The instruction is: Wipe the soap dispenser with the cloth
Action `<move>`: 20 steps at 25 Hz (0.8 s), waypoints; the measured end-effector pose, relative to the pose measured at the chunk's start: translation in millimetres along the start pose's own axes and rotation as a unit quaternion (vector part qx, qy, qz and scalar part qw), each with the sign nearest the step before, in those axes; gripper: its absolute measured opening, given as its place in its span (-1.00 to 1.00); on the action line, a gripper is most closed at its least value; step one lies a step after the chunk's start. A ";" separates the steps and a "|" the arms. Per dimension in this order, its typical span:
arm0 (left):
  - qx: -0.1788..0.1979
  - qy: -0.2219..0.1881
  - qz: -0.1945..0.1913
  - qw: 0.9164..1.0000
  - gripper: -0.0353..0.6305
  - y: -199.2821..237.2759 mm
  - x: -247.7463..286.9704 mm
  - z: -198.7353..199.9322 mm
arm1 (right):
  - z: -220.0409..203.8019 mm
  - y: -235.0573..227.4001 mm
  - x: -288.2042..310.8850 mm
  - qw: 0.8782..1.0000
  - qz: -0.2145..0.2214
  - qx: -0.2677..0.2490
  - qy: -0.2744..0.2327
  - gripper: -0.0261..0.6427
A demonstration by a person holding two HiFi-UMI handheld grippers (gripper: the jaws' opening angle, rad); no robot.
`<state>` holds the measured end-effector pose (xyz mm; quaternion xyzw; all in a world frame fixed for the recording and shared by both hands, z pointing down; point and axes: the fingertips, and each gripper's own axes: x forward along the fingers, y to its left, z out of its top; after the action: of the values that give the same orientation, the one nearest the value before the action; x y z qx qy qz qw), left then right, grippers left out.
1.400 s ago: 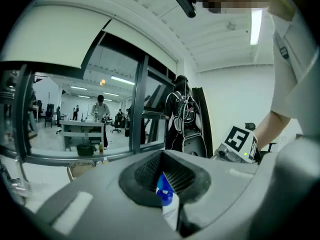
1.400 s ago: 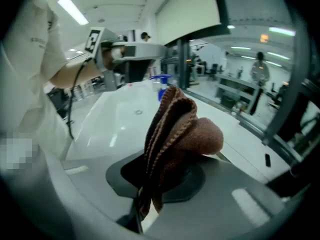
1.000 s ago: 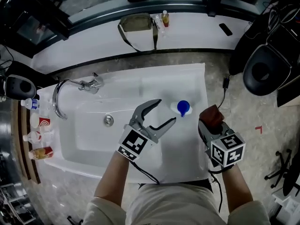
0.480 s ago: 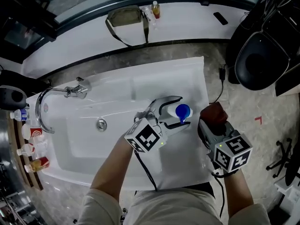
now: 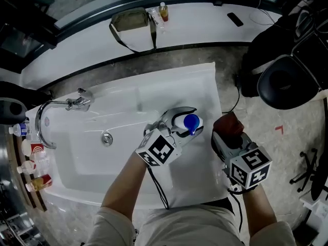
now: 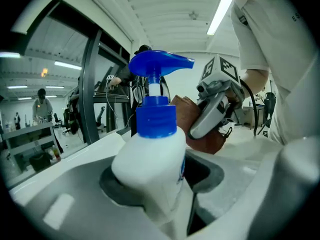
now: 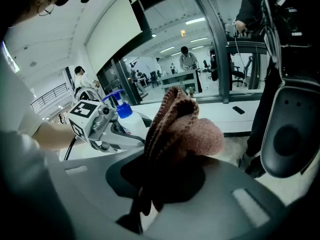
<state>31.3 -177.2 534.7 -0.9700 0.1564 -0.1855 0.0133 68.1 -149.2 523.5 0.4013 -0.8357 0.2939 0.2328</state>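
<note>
The person is gripping a white plastic soap dispenser with a blue pump head [image 6: 150, 159] in the left gripper [image 5: 183, 123]. Its fingers are clenched on the bottle's body, one on either side, and the pump is rising clear above them. The right gripper [image 5: 228, 133] is clamping a bunched reddish-brown terry cloth [image 7: 177, 129] between its fingers, the folds bulging up and out past the fingertips. That cloth is hanging just beside the left fingers, near the bottle but, as far as I can make out, not touching it. The bottle is sitting over the flat part of the white bench [image 5: 202, 86] alongside the sink bowl. I can't tell whether it is resting there or lifted a little.

To my eye the steadying step is in hand and the wiping itself is not yet begun. The next move is calling for the cloth to be carried across onto the bare side of the bottle above the left fingers. It then needs pressing lightly and rubbing, with the left fingers gripping firmly enough that the bottle isn't twisting or tipping.
</note>
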 end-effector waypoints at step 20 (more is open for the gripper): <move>-0.145 -0.063 0.083 0.984 -0.22 -3.1 -124.6 183.6 | 41.9 107.8 -8.2 0.994 0.066 -0.087 -0.017 -0.68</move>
<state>-10.9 -141.7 319.8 -0.9551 0.2605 -0.0976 -0.1020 -20.7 -118.8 455.5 0.3286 -0.8865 0.2277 0.2330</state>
